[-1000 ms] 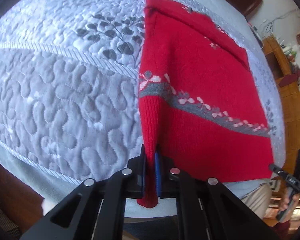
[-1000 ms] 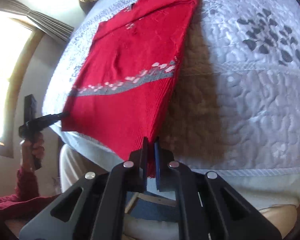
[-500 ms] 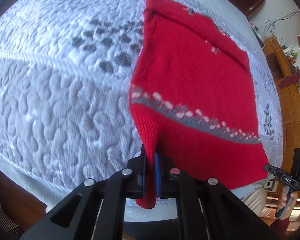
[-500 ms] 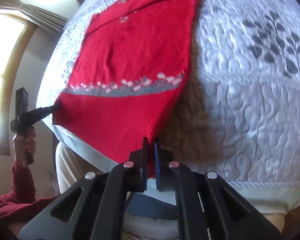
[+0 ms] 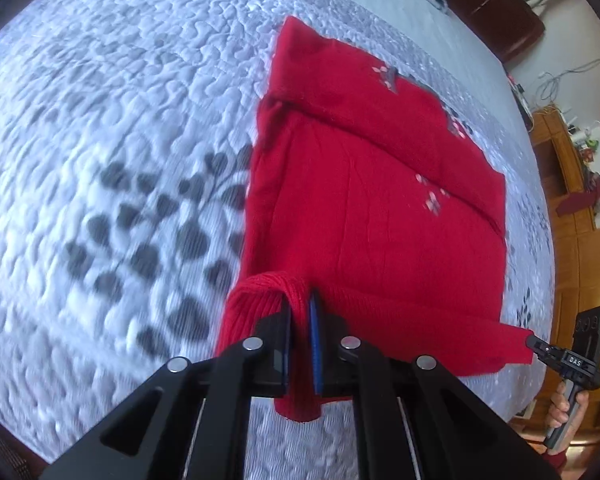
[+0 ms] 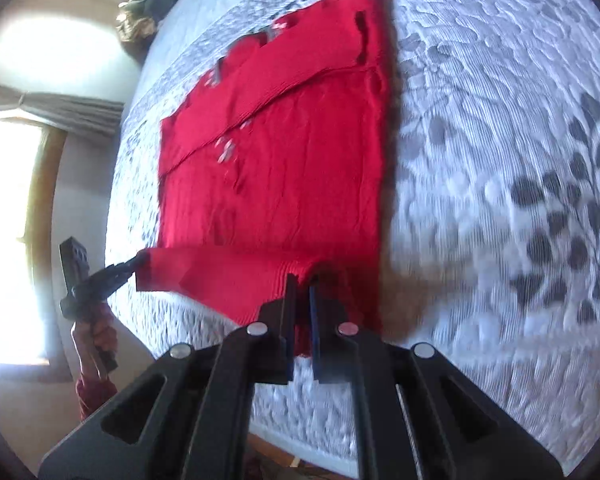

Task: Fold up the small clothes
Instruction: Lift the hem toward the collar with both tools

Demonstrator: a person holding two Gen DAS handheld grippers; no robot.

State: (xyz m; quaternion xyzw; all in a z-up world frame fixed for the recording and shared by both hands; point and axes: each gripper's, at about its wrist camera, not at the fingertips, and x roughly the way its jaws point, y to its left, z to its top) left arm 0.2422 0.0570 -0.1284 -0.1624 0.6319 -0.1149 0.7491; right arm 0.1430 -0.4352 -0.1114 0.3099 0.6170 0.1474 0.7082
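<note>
A red knit sweater (image 5: pixel 376 216) with small flower motifs lies on the quilted bed; it also shows in the right wrist view (image 6: pixel 276 176). My left gripper (image 5: pixel 300 312) is shut on the ribbed hem at its left corner. My right gripper (image 6: pixel 302 296) is shut on the hem at the right corner. The hem is lifted and carried over the sweater's body, so the lower part is doubling over the rest. The right gripper also appears in the left wrist view (image 5: pixel 540 346), and the left gripper in the right wrist view (image 6: pixel 130 266), each pinching its hem corner.
The grey-white quilt (image 5: pixel 100 160) with dark leaf prints covers the bed. A dark headboard (image 5: pixel 496 4) and wooden furniture (image 5: pixel 572 200) stand beyond the bed. A bright window with a curtain (image 6: pixel 16 208) is at the left in the right wrist view.
Both grippers have moved forward over the bed with the hem, folding the lower part up over the body. The grey flower band is now hidden under the fold.
</note>
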